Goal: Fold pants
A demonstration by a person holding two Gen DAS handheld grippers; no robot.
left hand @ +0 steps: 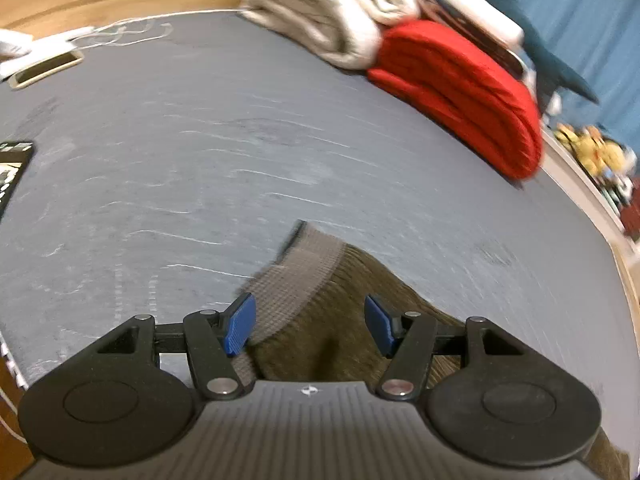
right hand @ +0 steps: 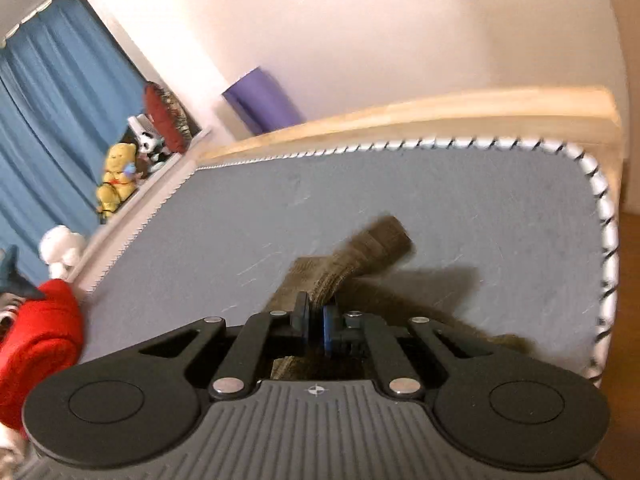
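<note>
Here the left gripper (left hand: 310, 322) has its blue fingers (left hand: 239, 328) spread wide and released; the ribbed waistband (left hand: 298, 280) of the brown pants (left hand: 352, 320) lies between them on the bed (left hand: 200, 160), the left pad touching its edge, nothing pinched. The right gripper (right hand: 316, 324) is clenched on the pants (right hand: 356, 260): its fingers (right hand: 329, 326) are pressed together over a fold of the brown cloth, and a bunched length of it rises beyond the tips, lifted off the grey mattress and casting a shadow. Farther out, in the left wrist view, a red folded blanket (left hand: 460, 92) and a cream folded blanket (left hand: 320, 12) sit at the far side of the bed, and a phone (left hand: 12, 172) lies at the left edge. In the right wrist view, plush toys (right hand: 120, 176) line a ledge by the blue curtain (right hand: 52, 92).
</note>
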